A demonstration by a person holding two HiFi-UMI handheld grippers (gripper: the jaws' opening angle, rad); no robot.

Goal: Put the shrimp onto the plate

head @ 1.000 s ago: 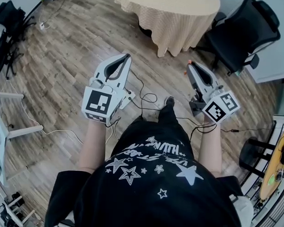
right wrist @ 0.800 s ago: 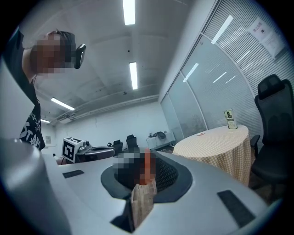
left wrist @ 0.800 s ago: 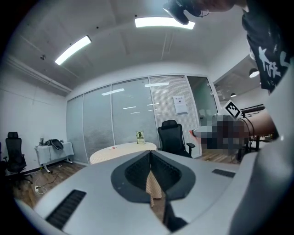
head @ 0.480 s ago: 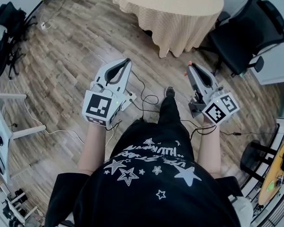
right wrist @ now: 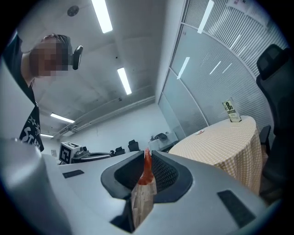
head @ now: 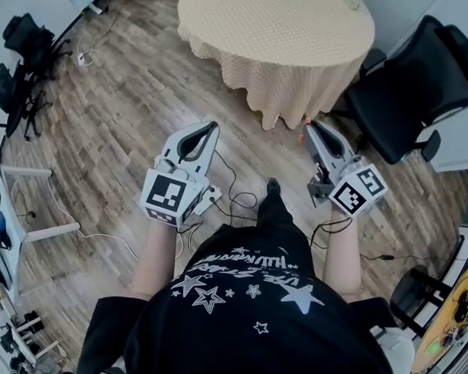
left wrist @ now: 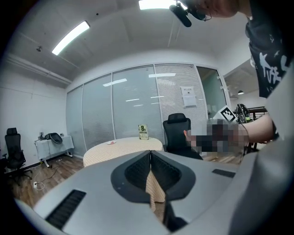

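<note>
An orange-red shrimp (right wrist: 147, 166) is pinched between the jaws of my right gripper (right wrist: 147, 155), its tail poking past the tips; in the head view the shrimp (head: 306, 120) is a small orange speck at the tip of the right gripper (head: 308, 127). My left gripper (head: 212, 127) is shut with nothing in it, and the left gripper view shows its jaws (left wrist: 150, 154) closed together. Both point at a round table (head: 278, 30) under a beige checked cloth. A small white plate-like thing (left wrist: 111, 142) lies on the table, too small to make out.
A black office chair (head: 410, 81) stands right of the table. A sign card (left wrist: 143, 131) stands on the tabletop. Cables (head: 242, 163) trail over the wooden floor between the grippers. A white desk frame (head: 26, 221) and more black chairs (head: 24, 41) are at the left.
The person has stepped forward: the table now fills more of the head view and both grippers are nearer its edge. Both grippers stay shut, the right still on the shrimp.
</note>
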